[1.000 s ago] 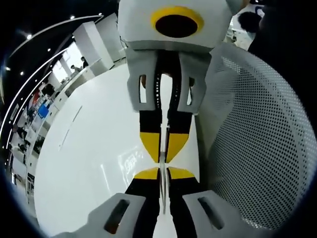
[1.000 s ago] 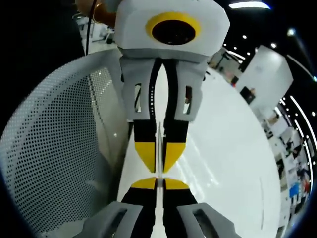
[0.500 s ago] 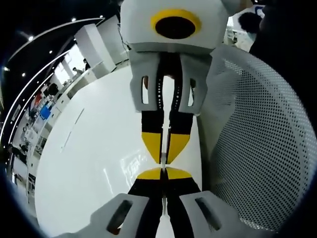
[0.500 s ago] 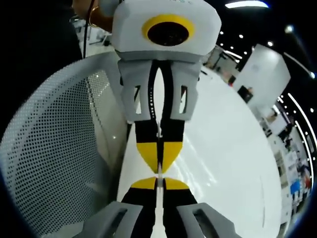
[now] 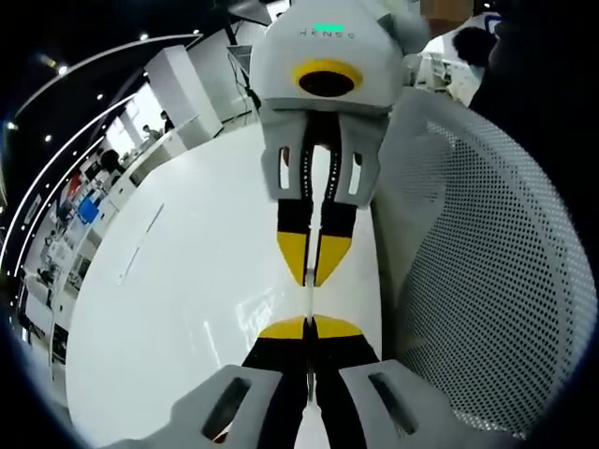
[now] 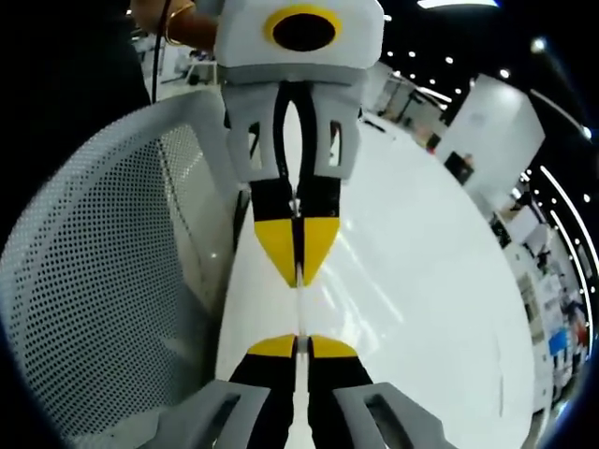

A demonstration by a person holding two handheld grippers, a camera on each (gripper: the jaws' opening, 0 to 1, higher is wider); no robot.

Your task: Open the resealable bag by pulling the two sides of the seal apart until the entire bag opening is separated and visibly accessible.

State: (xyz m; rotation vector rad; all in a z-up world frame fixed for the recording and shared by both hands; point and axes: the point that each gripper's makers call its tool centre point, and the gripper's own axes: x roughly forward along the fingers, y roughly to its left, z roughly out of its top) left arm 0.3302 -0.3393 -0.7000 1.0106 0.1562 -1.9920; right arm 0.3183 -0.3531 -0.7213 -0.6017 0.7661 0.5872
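Both the left gripper [image 5: 309, 325] and right gripper [image 6: 298, 344] pinch their fingers closed on a clear bag film [image 5: 309, 301], stretched taut between them above the white surface [image 5: 187, 299].

White table [image 5: 168, 309] lies open; perforated basket [image 5: 487, 281] walls one side

White tabletop [image 5: 187, 309]: glossy, bare, reflecting ceiling light. White perforated mesh panel [image 5: 477, 271]: curved, with a solid rim, standing at the right edge of the table in the left gripper view and at the left edge [image 6: 103, 271] in the right gripper view. Ceiling: dark, dotted with small round spotlights [image 6: 468, 61] and long curved strip lights [image 5: 84, 70]. White block-like partition [image 6: 487, 126], far right. Far background: bright open hall with desks, shelving and small coloured items [image 5: 80, 210], too small to identify.
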